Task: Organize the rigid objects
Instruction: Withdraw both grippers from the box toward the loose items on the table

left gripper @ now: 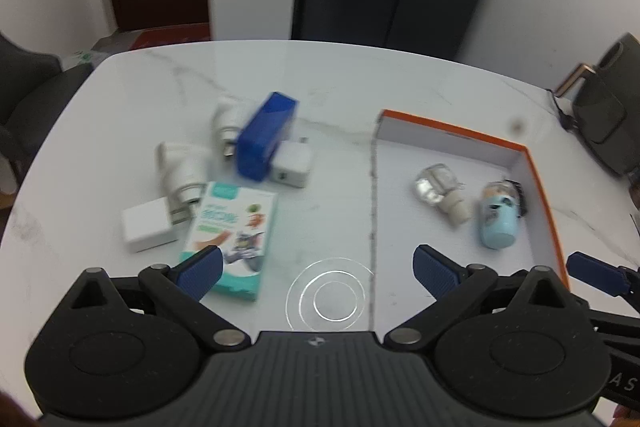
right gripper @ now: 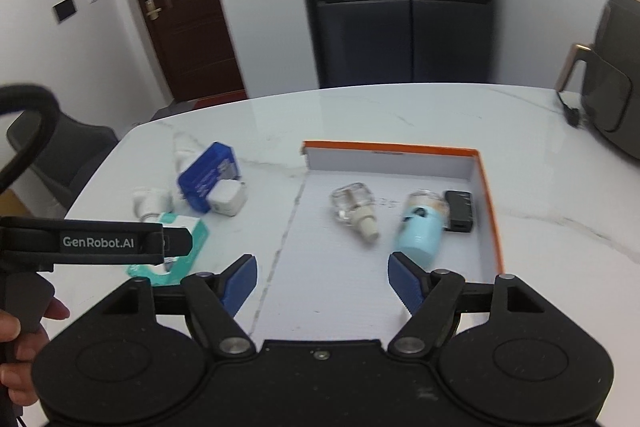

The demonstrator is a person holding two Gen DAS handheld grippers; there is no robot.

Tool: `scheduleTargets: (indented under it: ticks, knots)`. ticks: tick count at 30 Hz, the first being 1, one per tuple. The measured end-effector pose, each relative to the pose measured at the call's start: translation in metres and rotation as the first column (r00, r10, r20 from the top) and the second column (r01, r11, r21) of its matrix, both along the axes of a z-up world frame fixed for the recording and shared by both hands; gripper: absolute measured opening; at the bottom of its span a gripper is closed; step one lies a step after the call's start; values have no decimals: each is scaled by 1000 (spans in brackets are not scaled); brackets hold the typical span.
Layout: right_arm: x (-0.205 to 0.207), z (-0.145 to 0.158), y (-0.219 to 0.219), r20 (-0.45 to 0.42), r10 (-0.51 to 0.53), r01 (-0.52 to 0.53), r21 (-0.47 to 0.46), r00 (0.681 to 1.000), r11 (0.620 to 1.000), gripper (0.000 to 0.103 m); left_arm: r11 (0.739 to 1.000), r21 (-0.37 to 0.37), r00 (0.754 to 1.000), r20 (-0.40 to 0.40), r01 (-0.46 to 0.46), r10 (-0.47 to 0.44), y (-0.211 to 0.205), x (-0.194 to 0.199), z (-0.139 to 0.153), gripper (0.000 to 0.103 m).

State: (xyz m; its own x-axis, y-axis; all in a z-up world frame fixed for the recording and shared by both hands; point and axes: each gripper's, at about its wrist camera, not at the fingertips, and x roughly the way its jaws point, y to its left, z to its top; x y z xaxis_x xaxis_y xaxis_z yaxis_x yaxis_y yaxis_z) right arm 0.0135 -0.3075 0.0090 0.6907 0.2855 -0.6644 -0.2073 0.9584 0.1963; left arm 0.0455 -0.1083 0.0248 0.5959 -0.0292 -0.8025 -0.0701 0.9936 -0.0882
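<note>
We held both tools above the white marble-patterned counter (left gripper: 340, 87). Our left tool (left gripper: 316, 273) had its blue-padded jaws spread wide with nothing between them, hovering over the counter by the teal printed carton (left gripper: 230, 239). Our right tool (right gripper: 322, 281) was likewise spread and empty, over the near end of the shallow white tray with an orange rim (right gripper: 486, 195). Inside that tray lay a clear glass bottle with a pale stopper (right gripper: 354, 209), a light-blue cylinder (right gripper: 420, 235) and, we think, a small black block (right gripper: 460, 215). Left of the tray sat a blue box (left gripper: 266, 137), touching a white square charger (left gripper: 292, 163), with another white charger (left gripper: 146, 229) nearby.
</note>
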Motion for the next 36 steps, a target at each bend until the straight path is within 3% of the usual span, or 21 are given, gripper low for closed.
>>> scheduleTargets:
  ticks: [15, 36]
  knots:
    - [6, 0, 43, -5, 93, -93, -8, 996, 996, 87, 997, -3, 997, -7, -82, 82, 44, -10, -2, 103]
    - [12, -14, 98, -42, 129, -129, 4, 991, 992, 87, 977, 1, 975, -71, -211, 211, 129, -11, -27, 103]
